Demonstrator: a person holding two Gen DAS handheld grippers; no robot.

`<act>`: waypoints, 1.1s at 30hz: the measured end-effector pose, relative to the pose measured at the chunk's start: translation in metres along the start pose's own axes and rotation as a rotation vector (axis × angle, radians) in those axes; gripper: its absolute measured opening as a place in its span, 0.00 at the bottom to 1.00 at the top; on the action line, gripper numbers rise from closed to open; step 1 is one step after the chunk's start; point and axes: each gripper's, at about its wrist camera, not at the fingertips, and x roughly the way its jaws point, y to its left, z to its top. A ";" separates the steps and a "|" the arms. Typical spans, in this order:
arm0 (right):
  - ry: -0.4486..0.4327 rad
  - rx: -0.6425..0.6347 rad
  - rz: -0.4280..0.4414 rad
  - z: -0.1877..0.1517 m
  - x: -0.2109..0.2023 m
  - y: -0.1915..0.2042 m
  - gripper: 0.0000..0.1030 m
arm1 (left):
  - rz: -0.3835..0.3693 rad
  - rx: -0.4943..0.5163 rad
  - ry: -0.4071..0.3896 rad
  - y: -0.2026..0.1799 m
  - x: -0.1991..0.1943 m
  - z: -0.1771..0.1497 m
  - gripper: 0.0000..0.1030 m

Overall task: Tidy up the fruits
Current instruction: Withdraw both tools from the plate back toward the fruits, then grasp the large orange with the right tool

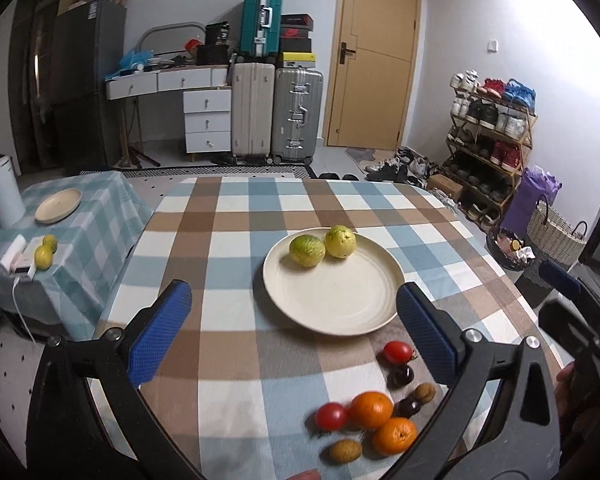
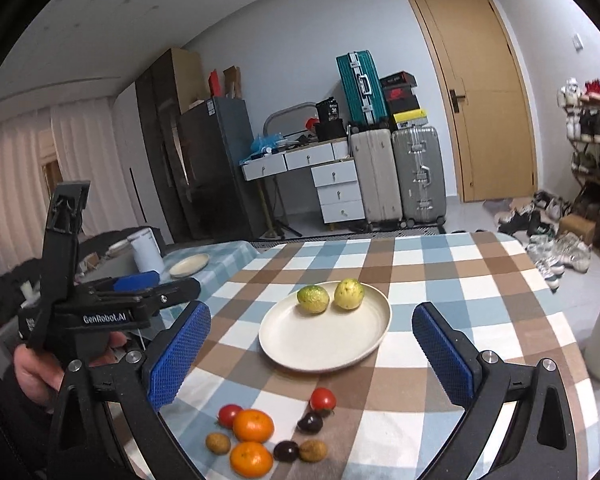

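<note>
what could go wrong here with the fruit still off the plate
The loose fruit is packed tight: the oranges touch a tomato, so the open right gripper may knock neighbours rolling. The two green-yellow fruits sit at the far side of the plate, and new arrivals could nudge them off.

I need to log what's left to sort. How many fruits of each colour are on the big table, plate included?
Yellow-green, on the plate: 2
Orange: 2
Red: 2
Dark purple: 2
Brown: 2
Total: 10
</note>
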 end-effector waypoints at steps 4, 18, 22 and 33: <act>0.032 -0.015 -0.009 -0.015 -0.003 0.007 1.00 | 0.008 -0.019 -0.005 0.006 -0.011 -0.021 0.99; 0.237 0.007 -0.015 -0.087 0.010 0.031 1.00 | 0.042 -0.092 0.103 0.033 -0.002 -0.097 0.99; 0.280 0.012 -0.012 -0.101 0.020 0.037 1.00 | 0.043 -0.105 0.133 0.040 0.005 -0.109 0.99; 0.379 0.034 0.035 -0.118 0.047 0.051 0.79 | 0.052 -0.132 0.143 0.059 0.010 -0.120 0.99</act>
